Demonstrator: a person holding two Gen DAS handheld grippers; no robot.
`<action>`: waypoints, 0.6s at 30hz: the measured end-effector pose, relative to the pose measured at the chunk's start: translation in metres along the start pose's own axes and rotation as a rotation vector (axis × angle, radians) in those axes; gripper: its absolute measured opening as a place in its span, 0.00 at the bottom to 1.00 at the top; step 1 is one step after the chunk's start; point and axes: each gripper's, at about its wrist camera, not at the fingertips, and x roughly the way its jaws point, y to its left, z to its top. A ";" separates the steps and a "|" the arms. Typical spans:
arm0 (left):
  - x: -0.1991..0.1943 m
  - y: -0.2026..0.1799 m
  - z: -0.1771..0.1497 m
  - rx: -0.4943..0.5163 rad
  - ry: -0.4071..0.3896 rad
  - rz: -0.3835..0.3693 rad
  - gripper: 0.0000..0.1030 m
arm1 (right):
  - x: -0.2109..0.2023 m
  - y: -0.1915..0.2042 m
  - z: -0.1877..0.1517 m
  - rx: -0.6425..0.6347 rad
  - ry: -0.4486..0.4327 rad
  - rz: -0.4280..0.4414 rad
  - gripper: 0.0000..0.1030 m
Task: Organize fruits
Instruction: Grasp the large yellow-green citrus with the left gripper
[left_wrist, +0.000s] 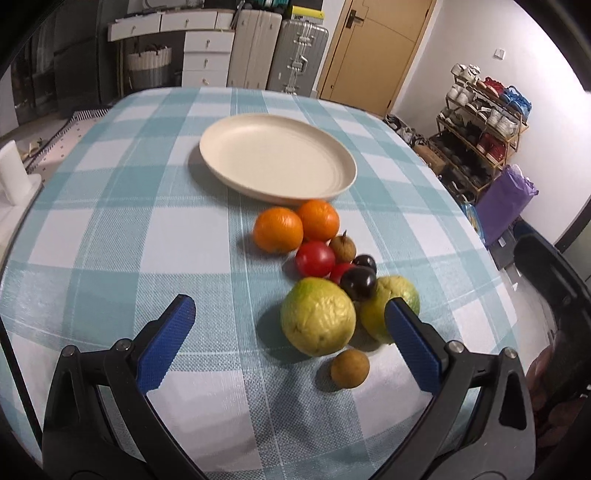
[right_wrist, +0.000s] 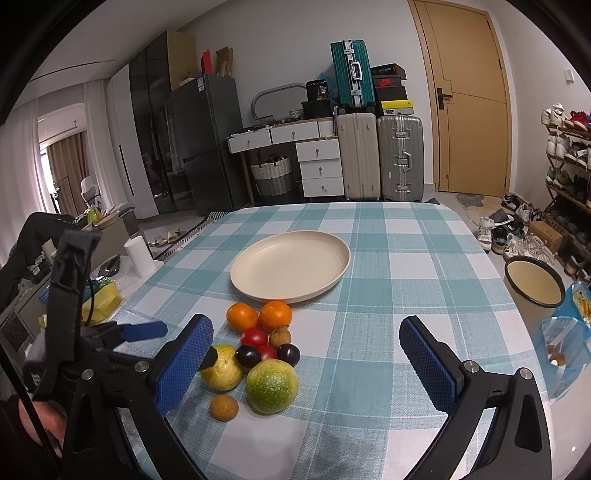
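Note:
A cream plate (left_wrist: 277, 158) (right_wrist: 291, 267) lies bare on the checked tablecloth. In front of it is a fruit cluster: two oranges (left_wrist: 277, 229) (right_wrist: 242, 316), two tomatoes (left_wrist: 315, 259) (right_wrist: 253, 336), two dark plums (left_wrist: 358, 282) (right_wrist: 247, 355), small brown longans (left_wrist: 349, 368) (right_wrist: 223, 406) and two guavas (left_wrist: 317, 321) (right_wrist: 271, 386). My left gripper (left_wrist: 288, 314) is open at the guavas, one guava between its fingertips, its right finger (left_wrist: 410, 339) in front of the second guava (left_wrist: 391, 299). My right gripper (right_wrist: 306, 326) is open and holds nothing, its left finger beside the pile.
Right of the table stand a cream bucket (right_wrist: 535, 288), a blue bag (right_wrist: 569, 339) and a shoe rack (left_wrist: 480, 140). A white roll (right_wrist: 138, 258) and clutter sit off the left edge. A hand (right_wrist: 40, 424) holds the left gripper. Suitcases and drawers line the back wall.

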 end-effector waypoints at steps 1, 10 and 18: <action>0.003 0.001 -0.001 0.001 0.006 -0.006 0.99 | 0.000 0.000 0.000 0.000 0.001 -0.001 1.00; 0.026 0.009 -0.005 -0.014 0.055 -0.065 0.85 | 0.006 -0.002 -0.002 -0.001 0.015 -0.008 1.00; 0.034 0.012 -0.006 -0.011 0.052 -0.224 0.45 | 0.008 -0.003 -0.004 0.004 0.020 -0.005 1.00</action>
